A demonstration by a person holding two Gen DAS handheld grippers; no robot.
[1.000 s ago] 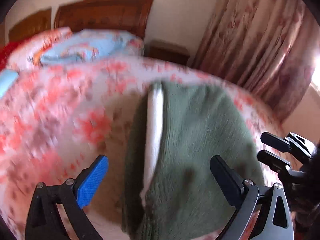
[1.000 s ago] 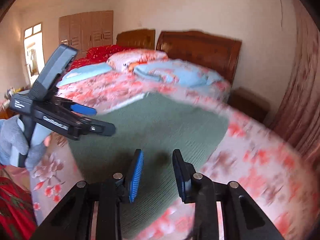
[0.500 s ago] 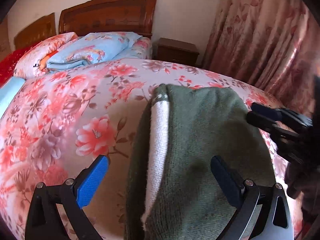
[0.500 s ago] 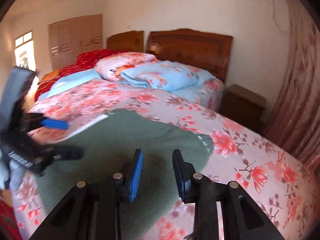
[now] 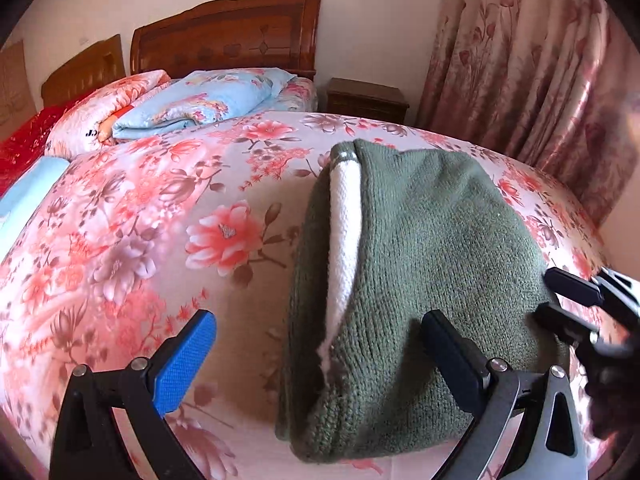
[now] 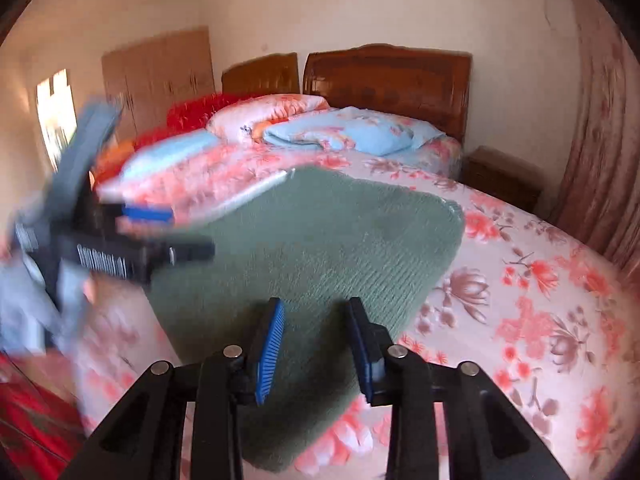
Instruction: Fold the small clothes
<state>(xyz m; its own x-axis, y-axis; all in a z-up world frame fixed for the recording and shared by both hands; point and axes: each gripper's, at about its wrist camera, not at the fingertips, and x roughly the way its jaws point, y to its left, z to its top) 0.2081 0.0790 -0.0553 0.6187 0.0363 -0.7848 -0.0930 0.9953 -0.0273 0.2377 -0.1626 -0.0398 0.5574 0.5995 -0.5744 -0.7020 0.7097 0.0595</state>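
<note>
Left wrist view, floral bedspread, wooden headboard, folded green sweater, both tools spread, empty.

Left tool — black frame, silver screws, blue pad, grey glove

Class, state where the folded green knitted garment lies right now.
The folded green knitted garment lies on the floral bedspread, right of centre in the left wrist view, toward the curtain side, with the open left hand-held gripper straddling its near edge.

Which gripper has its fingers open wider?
The left gripper. Its fingers are spread wide over the green sweater. The right gripper is open too, but its fingers have only a narrow gap.
</note>
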